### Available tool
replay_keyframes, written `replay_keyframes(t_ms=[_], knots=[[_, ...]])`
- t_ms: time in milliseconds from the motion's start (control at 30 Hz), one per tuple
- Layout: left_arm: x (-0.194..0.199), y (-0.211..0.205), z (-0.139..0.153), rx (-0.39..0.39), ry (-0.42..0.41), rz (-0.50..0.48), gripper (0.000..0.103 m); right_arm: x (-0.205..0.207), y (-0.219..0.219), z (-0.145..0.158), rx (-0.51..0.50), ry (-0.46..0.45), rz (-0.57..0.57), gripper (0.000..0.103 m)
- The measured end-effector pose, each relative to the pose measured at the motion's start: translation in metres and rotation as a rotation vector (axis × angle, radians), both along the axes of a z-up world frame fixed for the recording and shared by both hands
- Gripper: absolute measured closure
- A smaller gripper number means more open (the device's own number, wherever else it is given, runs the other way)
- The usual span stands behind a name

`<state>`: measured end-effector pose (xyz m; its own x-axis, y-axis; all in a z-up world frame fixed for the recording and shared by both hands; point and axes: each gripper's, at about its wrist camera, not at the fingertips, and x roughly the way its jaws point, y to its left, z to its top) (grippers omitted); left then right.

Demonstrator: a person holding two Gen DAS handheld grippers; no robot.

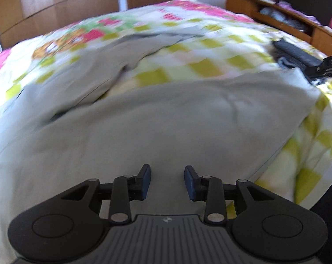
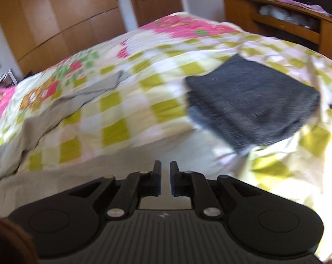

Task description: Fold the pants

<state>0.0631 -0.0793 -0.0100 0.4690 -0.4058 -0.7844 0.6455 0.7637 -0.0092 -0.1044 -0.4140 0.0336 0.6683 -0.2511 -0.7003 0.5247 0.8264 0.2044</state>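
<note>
**Hovering over the grey pants**

Your left gripper hangs with jaws apart, holding nothing, above the pants on the checked bedspread. Your right gripper shows a narrow, unfilled gap; dark folded cloth lies far right.

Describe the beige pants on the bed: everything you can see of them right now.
The beige pants look like soft, plain woven cloth, pale grey-beige and lightly creased. They lie on the checked bedspread, the broad part spread under the left gripper, whose jaws are open and hold nothing. One leg runs away toward the far left and lies rumpled. A right-hand corner ends near the folded dark garment. The view is blurred, so seams and pockets cannot be made out.
</note>
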Motion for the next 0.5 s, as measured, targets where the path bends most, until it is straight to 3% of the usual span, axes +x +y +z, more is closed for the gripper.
replay_keyframes(t_ms=[100,233,300,367,500], knots=[[0.011,0.043,0.011,-0.029,-0.008,0.049,0.057,0.027,0.032,0.007,-0.033,0.008,0.157,0.091],[0.047,0.102,0.039,-0.038,-0.109,0.145,0.052,0.097,0.095,0.018,-0.134,0.027,0.432,0.091],[0.078,0.132,0.048,-0.007,-0.177,0.198,0.045,0.141,0.129,0.022,-0.201,0.034,0.574,0.091],[0.117,0.158,0.051,0.038,-0.235,0.247,0.035,0.194,0.163,0.023,-0.268,0.036,0.737,0.083],[0.203,0.203,0.042,0.074,-0.239,0.353,0.032,0.307,0.227,0.011,-0.396,0.011,0.989,0.071]])
